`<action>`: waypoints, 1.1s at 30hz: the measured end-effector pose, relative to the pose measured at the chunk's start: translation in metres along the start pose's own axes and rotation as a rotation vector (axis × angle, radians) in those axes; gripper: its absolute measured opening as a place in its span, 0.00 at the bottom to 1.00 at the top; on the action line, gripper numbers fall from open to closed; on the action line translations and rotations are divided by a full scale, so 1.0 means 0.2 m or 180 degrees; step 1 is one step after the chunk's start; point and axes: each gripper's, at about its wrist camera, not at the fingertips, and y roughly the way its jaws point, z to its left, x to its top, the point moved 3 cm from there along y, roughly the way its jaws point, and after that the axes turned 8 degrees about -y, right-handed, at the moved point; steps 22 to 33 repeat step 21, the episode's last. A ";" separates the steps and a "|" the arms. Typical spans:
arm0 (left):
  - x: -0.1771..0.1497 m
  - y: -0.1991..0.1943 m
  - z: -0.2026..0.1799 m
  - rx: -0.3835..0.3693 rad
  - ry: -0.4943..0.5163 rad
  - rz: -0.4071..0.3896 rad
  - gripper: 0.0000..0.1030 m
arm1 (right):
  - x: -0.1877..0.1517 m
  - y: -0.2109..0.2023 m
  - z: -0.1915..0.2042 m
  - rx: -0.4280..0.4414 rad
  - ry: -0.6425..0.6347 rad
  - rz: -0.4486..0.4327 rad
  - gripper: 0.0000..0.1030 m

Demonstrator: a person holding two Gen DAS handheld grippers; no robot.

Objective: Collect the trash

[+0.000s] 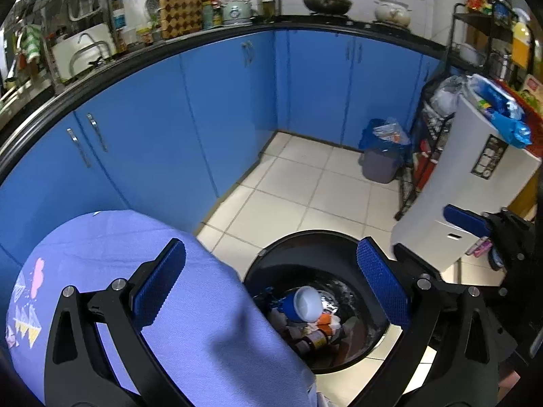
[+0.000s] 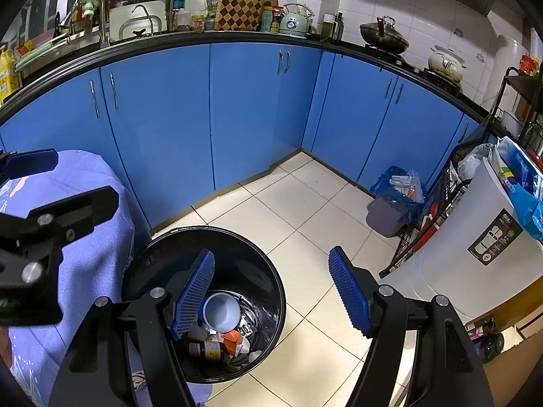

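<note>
Both the left gripper (image 1: 271,288) and right gripper (image 2: 271,291) hang wide open and empty above the black bin (image 2: 271,268) at lower centre; trash (image 2: 222,312) lies inside; the drop seems done; next likely calls for finding another piece.

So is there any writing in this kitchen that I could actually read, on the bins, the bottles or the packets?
None reads clearly.
White bin: a dark label with pale icons and print, too small to read.
Brown bottle in the black bin: its label is blurred.
Yellow bottle by the sink: print too blurred.
Jars on the counter: labels too small.
Purple cloth: only cartoon drawings, no words.
</note>
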 end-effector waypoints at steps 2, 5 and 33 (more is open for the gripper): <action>0.00 -0.01 -0.01 -0.0003 0.0011 -0.0017 0.97 | 0.00 0.00 0.00 -0.0002 0.0005 0.0005 0.66; 0.01 -0.02 -0.01 -0.0078 -0.0051 -0.0024 0.97 | 0.01 0.00 -0.01 -0.0004 0.0009 0.0005 0.66; 0.01 -0.02 0.02 0.0043 -0.0103 0.0008 0.97 | 0.00 0.00 0.00 -0.0008 -0.0001 0.0010 0.66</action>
